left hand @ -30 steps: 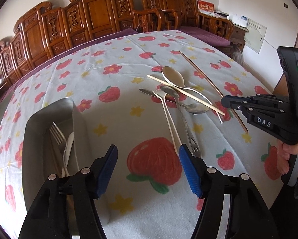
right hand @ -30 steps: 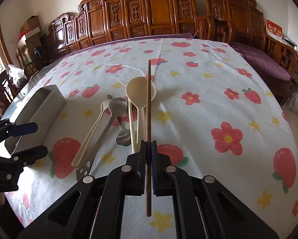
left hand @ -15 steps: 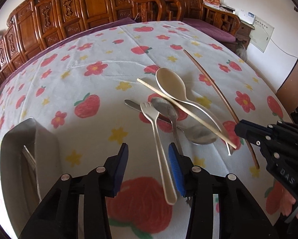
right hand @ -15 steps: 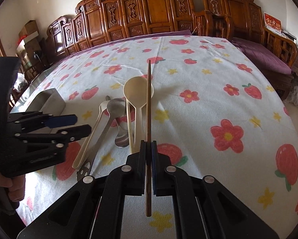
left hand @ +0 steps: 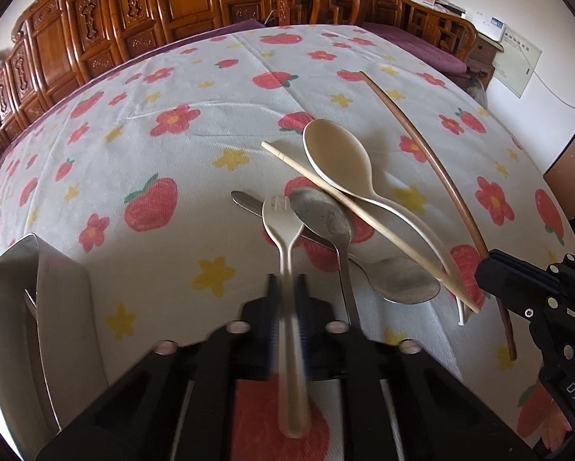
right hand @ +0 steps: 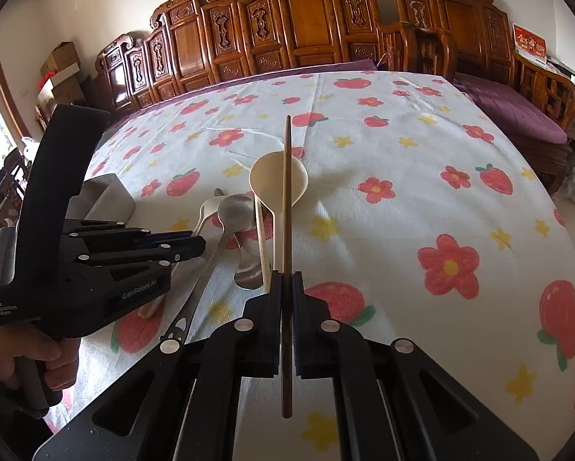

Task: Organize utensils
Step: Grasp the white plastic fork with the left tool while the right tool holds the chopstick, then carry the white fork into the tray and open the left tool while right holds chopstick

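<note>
My left gripper (left hand: 286, 288) is shut on the handle of a cream plastic fork (left hand: 283, 226) that lies in the utensil pile. My right gripper (right hand: 286, 280) is shut on a dark brown chopstick (right hand: 287, 192), which points away over the pile; it also shows in the left wrist view (left hand: 433, 165). The pile holds a large cream spoon (left hand: 345, 161), a light wooden chopstick (left hand: 364, 223) and two metal spoons (left hand: 322, 215) (left hand: 402, 280). The metal utensil holder (left hand: 14, 307) stands at the left with a fork inside.
The table wears a white cloth with strawberries and flowers (right hand: 449, 261). Carved wooden chairs (right hand: 306, 38) line its far edge. The left gripper body (right hand: 76, 261) shows at the left of the right wrist view.
My left gripper moved forward to the pile and closed from open onto the cream fork's handle. My right gripper stayed shut on the brown chopstick and barely moved.
</note>
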`<state>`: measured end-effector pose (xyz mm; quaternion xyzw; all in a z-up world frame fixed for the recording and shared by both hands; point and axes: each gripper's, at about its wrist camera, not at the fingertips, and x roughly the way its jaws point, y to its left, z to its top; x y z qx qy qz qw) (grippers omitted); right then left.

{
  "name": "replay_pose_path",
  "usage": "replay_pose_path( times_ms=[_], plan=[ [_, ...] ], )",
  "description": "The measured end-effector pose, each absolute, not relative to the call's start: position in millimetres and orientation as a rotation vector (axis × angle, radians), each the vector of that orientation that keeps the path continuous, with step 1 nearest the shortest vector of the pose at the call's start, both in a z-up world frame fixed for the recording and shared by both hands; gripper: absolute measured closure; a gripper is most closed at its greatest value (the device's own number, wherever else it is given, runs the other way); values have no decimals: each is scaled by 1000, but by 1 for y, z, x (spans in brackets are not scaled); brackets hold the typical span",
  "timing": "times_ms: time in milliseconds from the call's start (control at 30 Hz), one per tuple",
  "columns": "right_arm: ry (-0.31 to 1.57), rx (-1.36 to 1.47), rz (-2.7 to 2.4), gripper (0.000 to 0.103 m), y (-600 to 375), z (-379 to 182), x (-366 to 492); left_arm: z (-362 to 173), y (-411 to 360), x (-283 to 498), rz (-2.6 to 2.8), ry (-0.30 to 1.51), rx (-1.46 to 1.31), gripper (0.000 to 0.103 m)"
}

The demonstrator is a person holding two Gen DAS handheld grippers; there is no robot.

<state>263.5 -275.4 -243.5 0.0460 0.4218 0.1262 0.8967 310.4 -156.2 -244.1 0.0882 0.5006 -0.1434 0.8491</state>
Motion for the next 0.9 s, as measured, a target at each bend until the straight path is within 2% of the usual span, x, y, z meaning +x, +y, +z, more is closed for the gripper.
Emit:
replay_pose_path(
  times_ms=[900],
  plan=[
    [850,91,327,97,-252,-231,257,-190,-112,271,-256,948,186,97]
  ],
)
